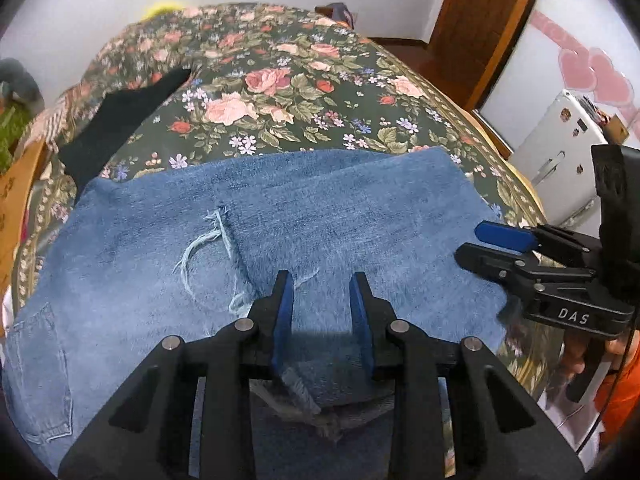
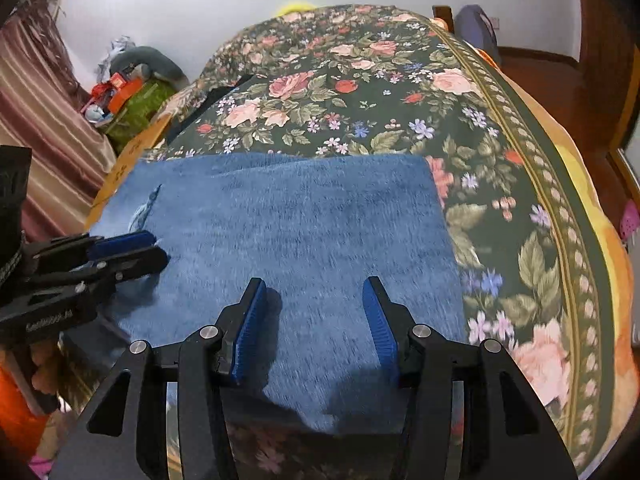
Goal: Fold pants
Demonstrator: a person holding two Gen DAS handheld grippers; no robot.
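Observation:
Blue denim pants (image 1: 304, 216) lie folded flat on a floral bedspread (image 1: 280, 92); a frayed rip (image 1: 212, 248) and a back pocket (image 1: 40, 368) show in the left wrist view. My left gripper (image 1: 322, 284) is open just above the near edge of the denim, holding nothing. My right gripper (image 2: 316, 292) is open over the denim (image 2: 288, 220) near its right edge, holding nothing. Each gripper shows in the other's view: the right one (image 1: 492, 244) at the pants' right side, the left one (image 2: 140, 248) at the left.
A black garment (image 1: 120, 120) lies on the bed at far left. A white appliance (image 1: 560, 152) and wooden door frame (image 1: 480, 24) stand right of the bed. Cluttered items (image 2: 120, 96) and a curtain (image 2: 40, 128) are left of the bed.

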